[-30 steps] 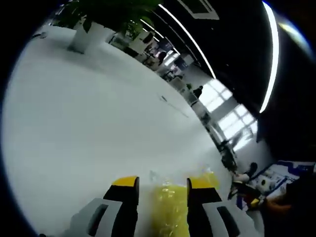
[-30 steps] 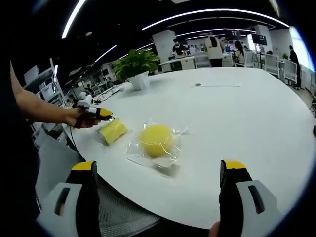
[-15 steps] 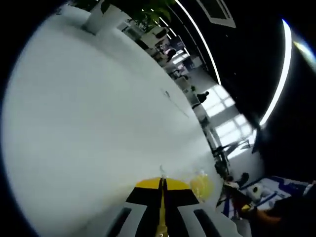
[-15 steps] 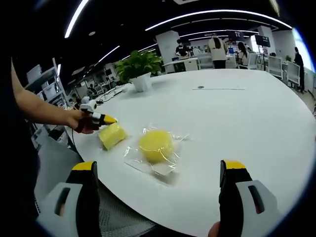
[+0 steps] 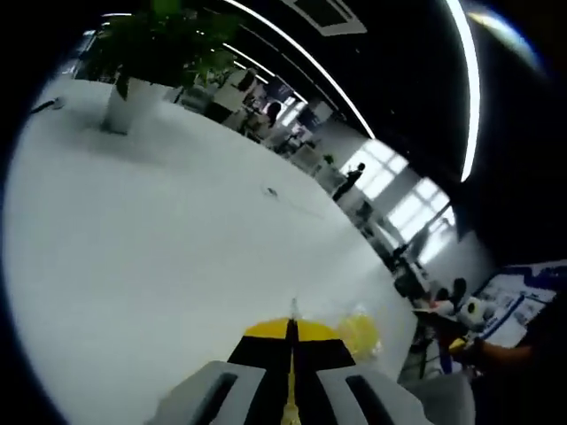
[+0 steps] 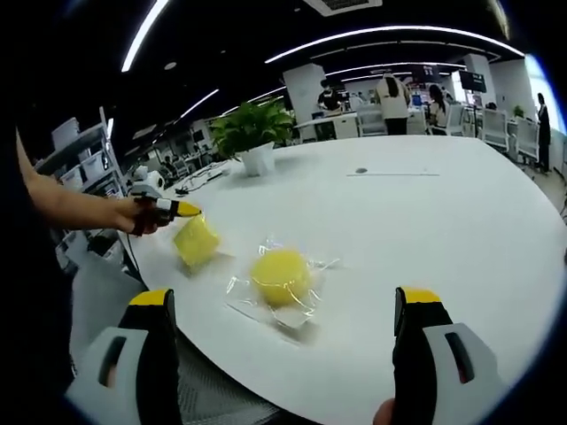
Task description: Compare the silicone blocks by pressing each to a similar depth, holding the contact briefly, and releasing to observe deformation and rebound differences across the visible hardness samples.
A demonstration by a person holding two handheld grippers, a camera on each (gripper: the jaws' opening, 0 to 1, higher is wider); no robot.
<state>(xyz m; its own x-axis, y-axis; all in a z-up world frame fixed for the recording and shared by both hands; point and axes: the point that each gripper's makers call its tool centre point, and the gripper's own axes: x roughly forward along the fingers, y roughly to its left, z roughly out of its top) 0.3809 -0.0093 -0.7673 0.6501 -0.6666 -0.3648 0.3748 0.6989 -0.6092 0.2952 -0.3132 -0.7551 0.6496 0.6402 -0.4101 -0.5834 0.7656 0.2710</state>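
A round yellow silicone block (image 6: 280, 276) lies in a clear wrapper on the white table (image 6: 425, 212). It also appears in the left gripper view as a yellow lump (image 5: 359, 333) just right of the jaws. My left gripper (image 5: 291, 329) is shut, with a thin yellow sliver (image 5: 289, 405) pinched between its jaws. In the right gripper view this left gripper (image 6: 174, 209), in a person's hand, holds a square yellow block (image 6: 197, 239) by its edge, tilted and slightly above the table. My right gripper (image 6: 285, 301) stands wide open short of the round block, holding nothing.
A potted plant (image 6: 252, 133) stands on the table behind the blocks, also seen as a white pot (image 5: 124, 108). The table's near edge (image 6: 213, 350) curves just ahead of my right jaws. People and desks fill the office behind.
The left jaws closed on the square yellow block, then raised and tilted it off the table. The right gripper has stayed open and nearly still.
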